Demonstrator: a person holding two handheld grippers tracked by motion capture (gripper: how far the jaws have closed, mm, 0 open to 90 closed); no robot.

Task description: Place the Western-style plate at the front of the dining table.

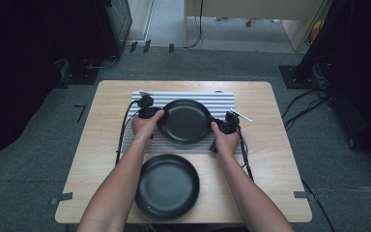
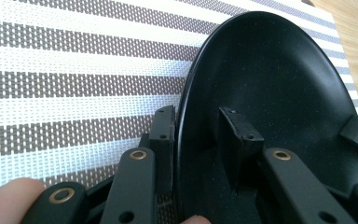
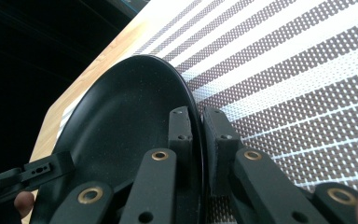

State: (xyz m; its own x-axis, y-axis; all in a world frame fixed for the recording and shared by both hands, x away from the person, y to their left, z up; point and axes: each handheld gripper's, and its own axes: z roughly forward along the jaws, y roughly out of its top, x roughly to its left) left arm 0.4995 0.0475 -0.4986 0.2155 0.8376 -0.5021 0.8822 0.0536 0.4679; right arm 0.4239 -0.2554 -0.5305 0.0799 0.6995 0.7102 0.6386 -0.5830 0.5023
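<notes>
Clamping opposite rims of the plate [image 1: 186, 121], both grippers' fingers [image 2: 164, 135] hold it over the striped mat [image 1: 222, 99].

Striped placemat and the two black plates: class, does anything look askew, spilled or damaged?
Nothing stands out. The striped placemat lies square; the far plate sits over it, its rim pinched by the left gripper and right gripper. The near plate looks intact.

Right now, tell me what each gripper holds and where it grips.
Both hold the far black plate by its rim: the left gripper on its left edge, the right gripper on its right edge, above the striped mat.
</notes>
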